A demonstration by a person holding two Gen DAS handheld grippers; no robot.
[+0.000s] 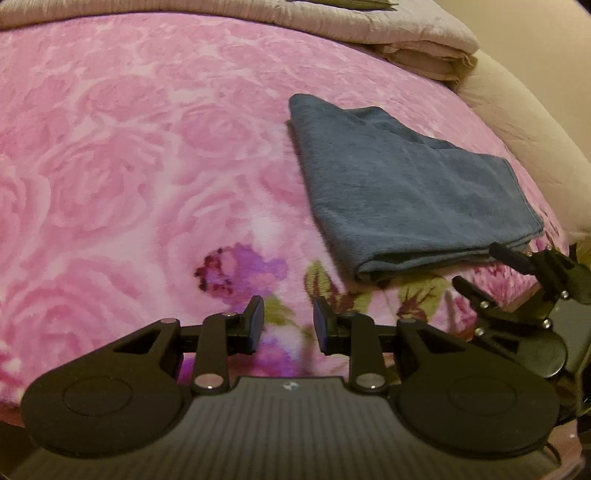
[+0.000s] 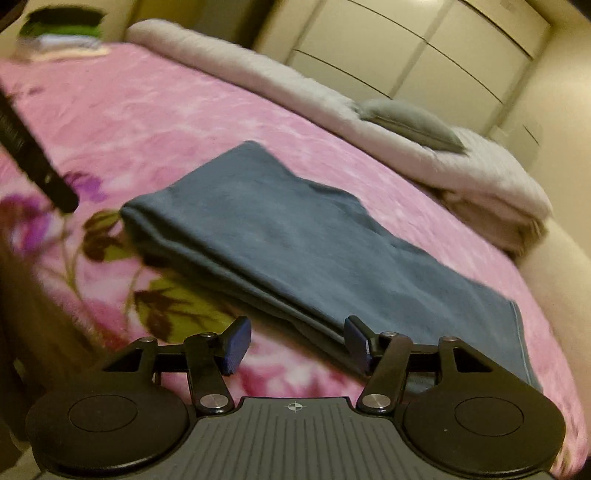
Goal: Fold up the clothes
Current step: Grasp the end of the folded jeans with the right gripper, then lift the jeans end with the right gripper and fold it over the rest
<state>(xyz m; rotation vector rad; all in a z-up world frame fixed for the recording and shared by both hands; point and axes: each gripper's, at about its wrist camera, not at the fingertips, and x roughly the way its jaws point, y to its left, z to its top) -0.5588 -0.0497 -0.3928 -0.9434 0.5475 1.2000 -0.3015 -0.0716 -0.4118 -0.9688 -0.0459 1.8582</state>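
Note:
A folded blue-grey cloth [image 1: 402, 188] lies flat on the pink rose-patterned blanket [image 1: 129, 155]. In the right wrist view the cloth [image 2: 295, 236] fills the middle, folded edge toward me. My left gripper [image 1: 289, 325] is open and empty, above the blanket to the left of the cloth's near corner. My right gripper [image 2: 297, 345] is open and empty, right at the cloth's near folded edge; its right pad [image 2: 356, 343] overlaps the cloth. The right gripper also shows in the left wrist view [image 1: 487, 266], at the cloth's near right corner.
A folded beige quilt [image 1: 406, 40] lies along the far side of the bed, with a grey pillow [image 2: 410, 123] on it. A stack of green and white clothes [image 2: 62, 31] sits at the far left. White wardrobe doors [image 2: 424, 48] stand behind. The bed's cream edge [image 1: 517, 122] runs on the right.

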